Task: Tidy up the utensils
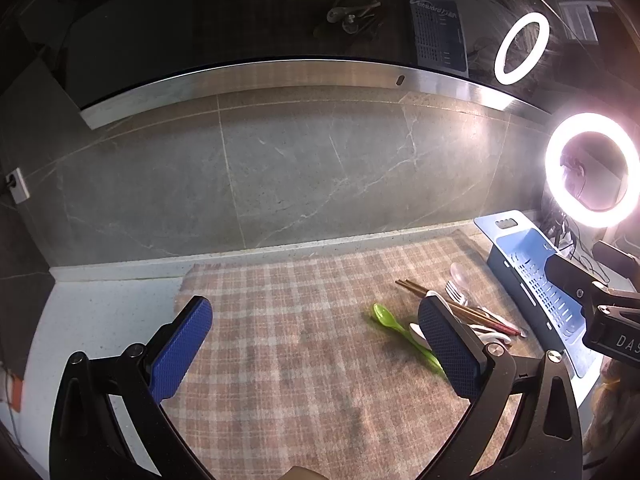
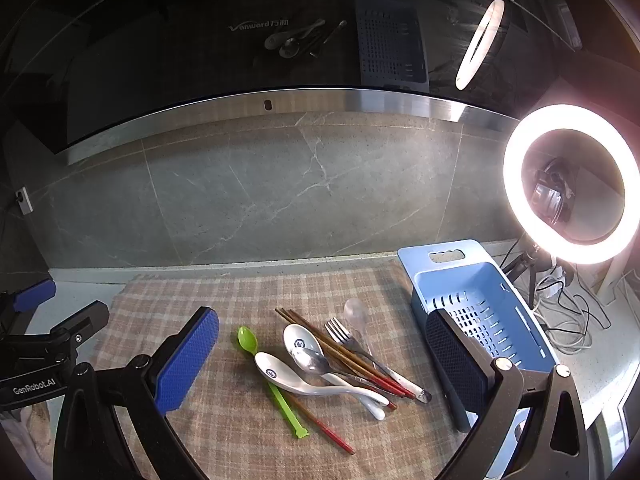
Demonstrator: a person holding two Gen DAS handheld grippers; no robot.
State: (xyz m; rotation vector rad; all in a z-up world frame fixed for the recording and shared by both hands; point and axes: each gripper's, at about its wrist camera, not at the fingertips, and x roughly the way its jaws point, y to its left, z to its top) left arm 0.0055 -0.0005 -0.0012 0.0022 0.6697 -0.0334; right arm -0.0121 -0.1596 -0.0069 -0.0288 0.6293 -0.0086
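A blue perforated basket (image 2: 476, 304) sits at the right edge of the checked cloth (image 2: 256, 292) on my surface (image 2: 592, 364); what I see of its inside holds nothing. Beside it, on the cloth's right half, lies a heap of utensils: two white ceramic spoons (image 2: 296, 376), one metal spoon (image 2: 310, 360), one clear plastic spoon (image 2: 356, 314), one green plastic spoon (image 2: 248, 340), one fork (image 2: 340, 332) and several brown, red-tipped chopsticks (image 2: 352, 360). The dark panel above reads "Vanward" (image 2: 250, 26); my left hand-held gripper (image 1: 316, 344) reads "GenRobot.AI" on its body. It and my right hand-held gripper (image 2: 322, 364) both gape wide, holding nothing.
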